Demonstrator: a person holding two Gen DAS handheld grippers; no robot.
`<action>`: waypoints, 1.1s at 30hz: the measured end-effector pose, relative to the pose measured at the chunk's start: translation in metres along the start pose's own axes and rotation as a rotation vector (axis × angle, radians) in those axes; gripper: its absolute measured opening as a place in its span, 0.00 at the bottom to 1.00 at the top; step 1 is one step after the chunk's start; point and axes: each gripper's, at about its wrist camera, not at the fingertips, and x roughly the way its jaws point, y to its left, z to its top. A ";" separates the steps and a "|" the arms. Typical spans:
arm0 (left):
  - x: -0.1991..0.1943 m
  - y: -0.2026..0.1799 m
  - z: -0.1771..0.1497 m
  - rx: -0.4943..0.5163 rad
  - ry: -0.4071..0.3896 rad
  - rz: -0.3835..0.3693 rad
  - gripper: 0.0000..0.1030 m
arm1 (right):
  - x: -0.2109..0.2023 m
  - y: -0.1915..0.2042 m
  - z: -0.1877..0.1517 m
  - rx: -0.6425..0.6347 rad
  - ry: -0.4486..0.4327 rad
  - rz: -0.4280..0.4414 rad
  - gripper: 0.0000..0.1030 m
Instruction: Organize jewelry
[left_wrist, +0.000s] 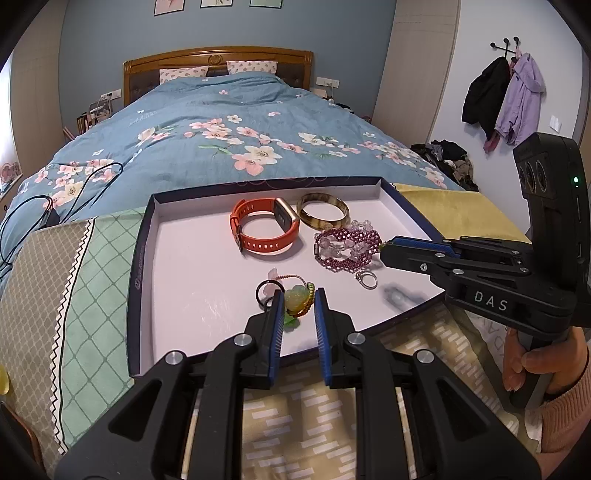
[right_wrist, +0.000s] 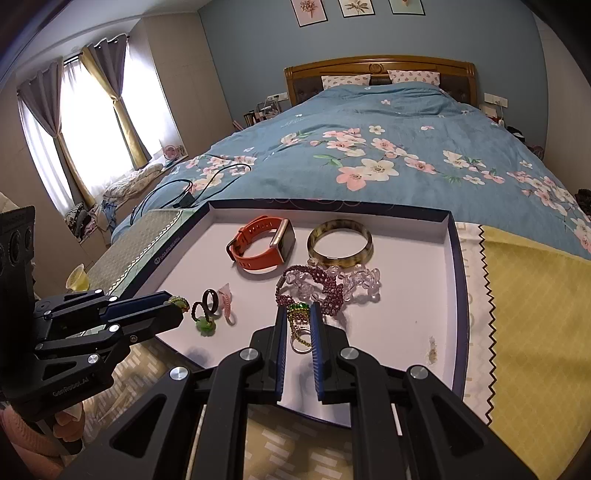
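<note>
A white box lid (left_wrist: 192, 258) with a navy rim serves as a tray on the bed's end. In the left wrist view my left gripper (left_wrist: 298, 300) is shut on a cord bracelet with a pale green bead (left_wrist: 295, 295), just above the tray's near side. My right gripper (right_wrist: 299, 314) is shut on a green stone on a gold chain (right_wrist: 298, 308); the chain hangs down by a silver ring (right_wrist: 300, 341). Lying on the tray are an orange smartwatch (left_wrist: 264, 229), an amber bangle (left_wrist: 323, 214), a purple beaded bracelet (left_wrist: 347, 247) and a black ring (left_wrist: 267, 290).
The right gripper (left_wrist: 385, 251) reaches in from the right with a hand on its grip; the left gripper (right_wrist: 179, 305) comes in from the left. A clear crystal bracelet (right_wrist: 364, 282) touches the purple one. Behind the tray lies the blue floral quilt (left_wrist: 221, 122) with black cables (left_wrist: 74, 184).
</note>
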 end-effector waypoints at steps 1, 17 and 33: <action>0.001 0.000 0.000 0.000 0.001 0.001 0.16 | 0.001 0.000 0.001 0.000 0.003 -0.003 0.10; 0.009 0.000 -0.002 -0.010 0.022 0.005 0.16 | 0.012 0.004 0.001 -0.010 0.043 -0.022 0.10; 0.014 0.001 -0.004 -0.016 0.040 0.010 0.17 | 0.021 0.003 0.001 -0.006 0.075 -0.033 0.13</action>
